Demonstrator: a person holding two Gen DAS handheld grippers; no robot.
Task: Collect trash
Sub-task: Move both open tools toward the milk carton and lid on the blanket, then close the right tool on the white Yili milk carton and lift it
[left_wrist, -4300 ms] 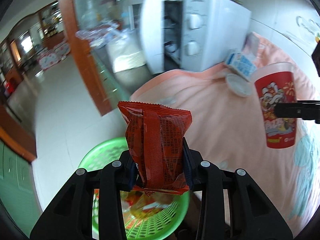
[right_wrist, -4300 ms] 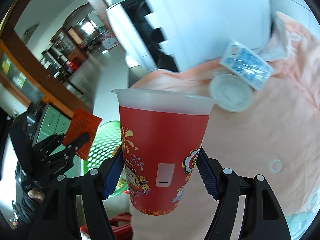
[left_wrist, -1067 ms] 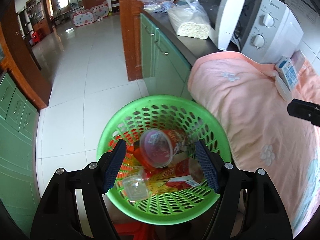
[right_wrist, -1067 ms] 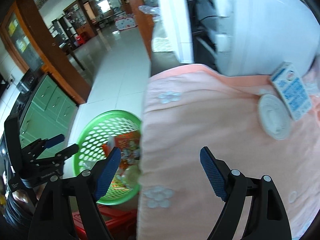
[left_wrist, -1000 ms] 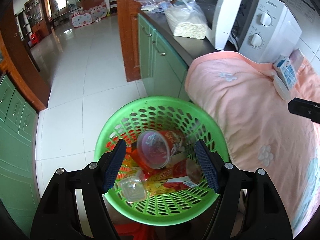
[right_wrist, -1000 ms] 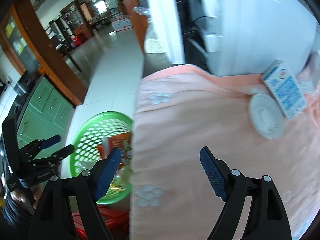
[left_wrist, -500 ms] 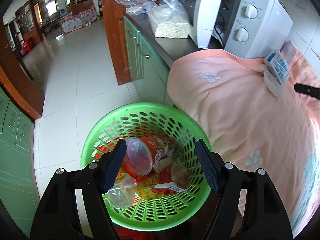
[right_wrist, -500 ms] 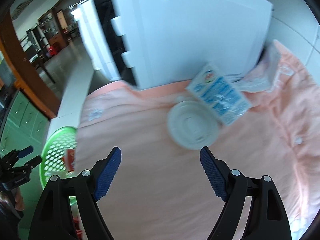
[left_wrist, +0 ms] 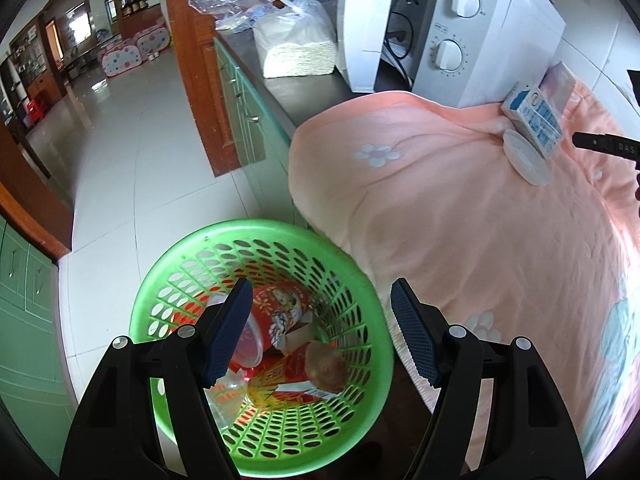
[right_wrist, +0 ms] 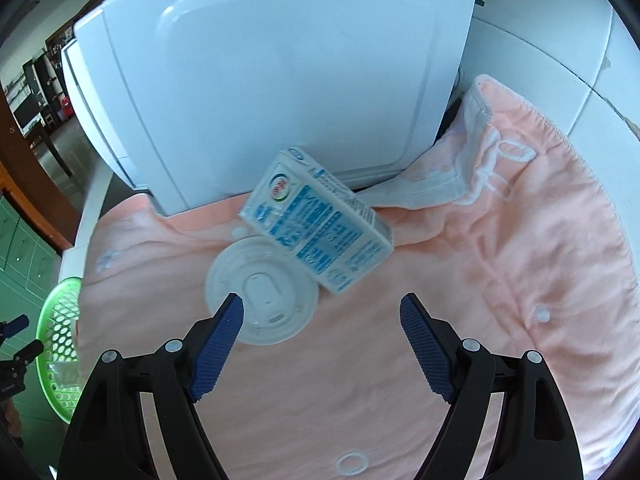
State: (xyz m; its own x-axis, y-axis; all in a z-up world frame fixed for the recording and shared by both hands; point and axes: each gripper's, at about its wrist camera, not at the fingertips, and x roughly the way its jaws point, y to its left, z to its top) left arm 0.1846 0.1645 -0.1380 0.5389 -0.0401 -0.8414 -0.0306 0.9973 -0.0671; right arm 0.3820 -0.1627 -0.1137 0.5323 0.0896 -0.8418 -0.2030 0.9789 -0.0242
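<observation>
My right claw (right_wrist: 321,314) swung from basket (right_wrist: 56,344) to carton (right_wrist: 316,226) and lid (right_wrist: 260,292); both claws apart, empty. Step: reaching remaining 2 items. Next: straddle carton, clamp.

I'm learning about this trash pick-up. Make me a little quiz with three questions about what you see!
1. True or false: the right gripper is holding something.
2. What lies partly on the white lid? A) a spoon B) the carton C) a banana
3. Fill in: the red cup lies in the green ____.

Key: 1 false: its jaws are open and empty. 2 B. 3 basket.
</observation>
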